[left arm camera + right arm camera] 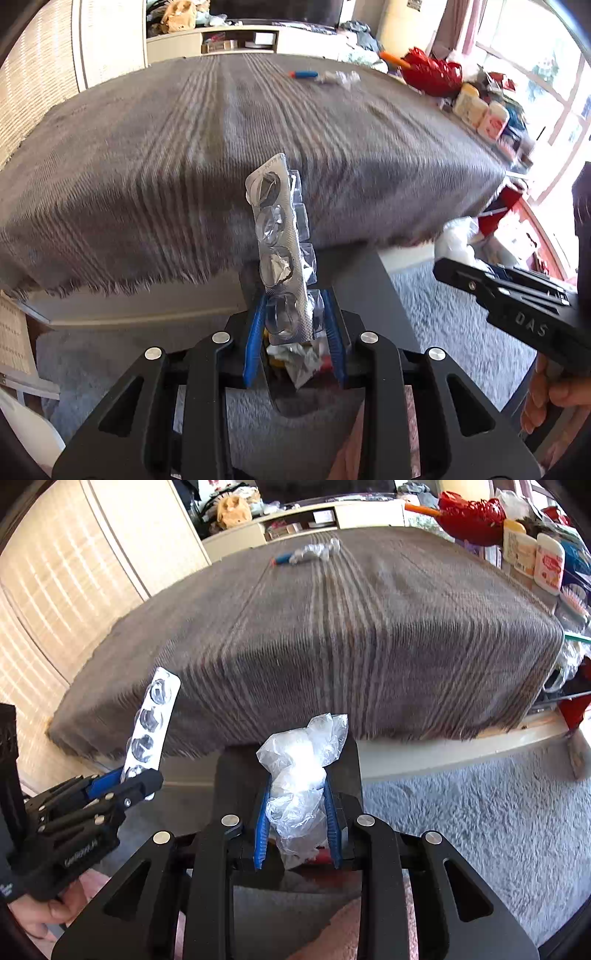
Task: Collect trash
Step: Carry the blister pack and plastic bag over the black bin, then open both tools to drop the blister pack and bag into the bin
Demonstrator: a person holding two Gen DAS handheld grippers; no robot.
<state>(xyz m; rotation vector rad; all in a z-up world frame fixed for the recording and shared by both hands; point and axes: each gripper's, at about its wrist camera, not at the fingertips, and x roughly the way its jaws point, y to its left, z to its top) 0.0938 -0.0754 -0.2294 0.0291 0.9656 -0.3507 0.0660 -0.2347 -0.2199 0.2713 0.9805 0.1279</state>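
- Left wrist view: my left gripper is clamped narrow on the lower end of an emptied blister pack, which stands up tall between the blue pads. Below the jaws sits what looks like a dark bin with crumpled scraps already in it. My right gripper shows at the right edge.
- The pack is held only by its bottom end; I judge it could pivot or catch on the bin rim when let go and land on the pale rug.
- Right wrist view: my right gripper is closed on a crumpled clear plastic bag, over the same dark bin. The left gripper is just beside it, pack upright.
- The film is light and may cling to a pad or drift past the opening.
- More trash, a clear wrapper by a blue pen-like item, lies far across the grey blanket.
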